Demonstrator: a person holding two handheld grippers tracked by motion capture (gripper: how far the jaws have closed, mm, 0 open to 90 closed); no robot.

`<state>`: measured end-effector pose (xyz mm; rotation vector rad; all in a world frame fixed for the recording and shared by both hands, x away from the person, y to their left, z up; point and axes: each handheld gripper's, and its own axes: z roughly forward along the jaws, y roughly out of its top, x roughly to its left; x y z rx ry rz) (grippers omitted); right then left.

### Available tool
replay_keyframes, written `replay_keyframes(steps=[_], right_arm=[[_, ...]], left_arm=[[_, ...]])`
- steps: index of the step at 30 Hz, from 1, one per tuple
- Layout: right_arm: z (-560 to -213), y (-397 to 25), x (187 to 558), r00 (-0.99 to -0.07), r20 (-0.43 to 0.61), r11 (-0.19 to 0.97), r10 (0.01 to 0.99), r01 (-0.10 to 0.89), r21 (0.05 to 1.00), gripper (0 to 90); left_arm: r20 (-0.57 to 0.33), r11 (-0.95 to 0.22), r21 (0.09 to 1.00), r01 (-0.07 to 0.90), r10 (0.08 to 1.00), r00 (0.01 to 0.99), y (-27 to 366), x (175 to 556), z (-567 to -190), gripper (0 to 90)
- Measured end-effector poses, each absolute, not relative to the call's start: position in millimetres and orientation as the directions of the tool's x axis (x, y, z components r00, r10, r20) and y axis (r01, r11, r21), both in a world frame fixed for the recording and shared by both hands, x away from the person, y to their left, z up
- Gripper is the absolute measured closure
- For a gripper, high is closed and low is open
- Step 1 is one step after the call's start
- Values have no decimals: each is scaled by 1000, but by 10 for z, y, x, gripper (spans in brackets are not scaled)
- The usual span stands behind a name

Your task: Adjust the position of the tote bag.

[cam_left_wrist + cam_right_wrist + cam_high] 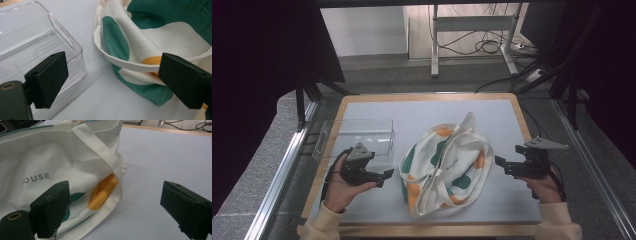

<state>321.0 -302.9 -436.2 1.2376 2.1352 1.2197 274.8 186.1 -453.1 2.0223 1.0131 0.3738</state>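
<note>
I'm holding both claws released, left claw [388, 175] and right claw [499, 162] flanking tote bag [447, 162] reading "OUSE"; clear bin [357, 137] sitting far-left.

a clear plastic bin [357, 136] sits on the grey mat [412, 112].

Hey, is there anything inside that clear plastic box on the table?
No, the clear plastic box sits empty beside the tote bag, with only its ribbed bottom showing in the left gripper view.

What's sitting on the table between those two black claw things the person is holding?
In the high view, a white tote bag with green and orange patches lies between the left gripper and the right gripper.
</note>
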Motion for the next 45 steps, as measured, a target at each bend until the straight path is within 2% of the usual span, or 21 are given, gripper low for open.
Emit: replay_keyframes(steps=[11, 14, 24, 31, 45], right_arm=[[-4448, -2984, 3166, -542, 80, 248, 837, 505, 826, 133], [-4456, -2982, 3192, -530, 87, 249, 844, 530, 811, 151], [-4436, -3033, 3155, -511, 100, 239, 854, 555, 797, 155], [-4441, -3053, 3198, -507, 99, 235, 856, 554, 799, 158], [-4404, -2987, 3209, -510, 32, 282, 860, 526, 802, 155]], left_arm=[[-124, -330, 784, 526, 747, 653, 1840, 2744, -4481, 109], [-91, -351, 788, 505, 746, 660, 1817, 2713, -4467, 117], [-71, -377, 801, 465, 711, 700, 1677, 2672, -4392, 149], [-82, -357, 811, 463, 714, 695, 1590, 2618, -4353, 215], [-85, -374, 831, 413, 647, 758, 1333, 2594, -4118, 244]])
